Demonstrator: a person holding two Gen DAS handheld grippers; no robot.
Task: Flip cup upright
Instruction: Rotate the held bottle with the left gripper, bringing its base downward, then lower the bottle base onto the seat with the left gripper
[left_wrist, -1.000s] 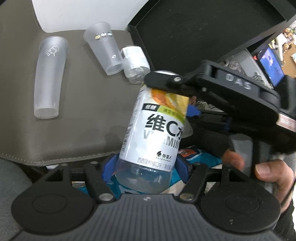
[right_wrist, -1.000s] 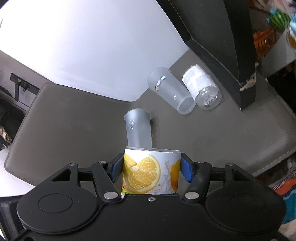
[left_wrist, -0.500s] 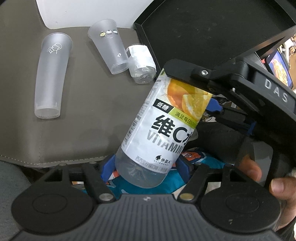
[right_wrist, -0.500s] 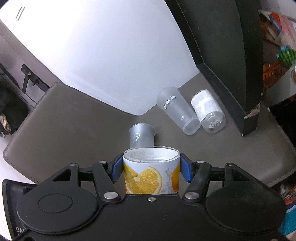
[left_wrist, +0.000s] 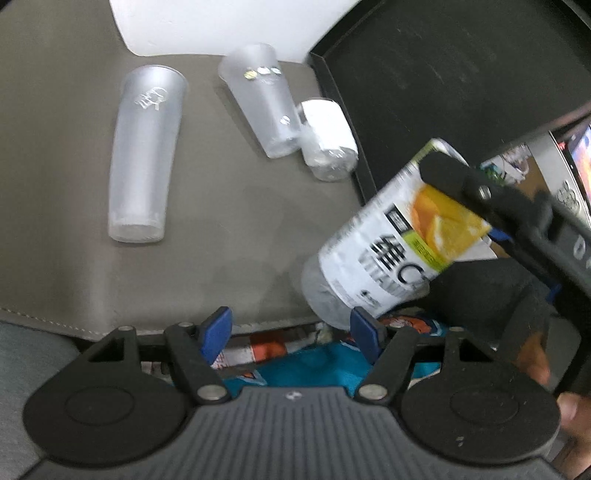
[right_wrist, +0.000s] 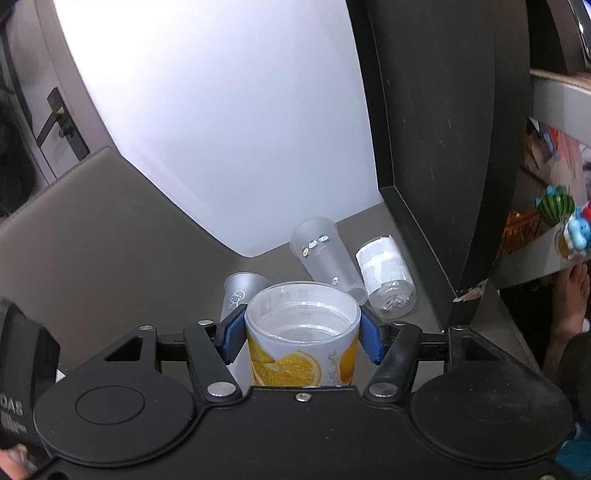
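While three cups (left_wrist: 142, 155) lie tipped over on the mat (left_wrist: 66, 236), the left claw (left_wrist: 291, 328) hangs spread and empty. To its right, the right claw (right_wrist: 302, 334) pinches the orange-label cup (right_wrist: 301, 345), tilted above the mat's edge, mouth up; setting it down remains.

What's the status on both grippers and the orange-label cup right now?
Right gripper shut on orange-label cup, open end up. Left gripper open, empty. Three cups lying on mat, none in the way.

tall cup (left_wrist: 142, 155) left; short cup (left_wrist: 264, 110) beside wrapped cup (left_wrist: 327, 142); all on mat (left_wrist: 62, 240)
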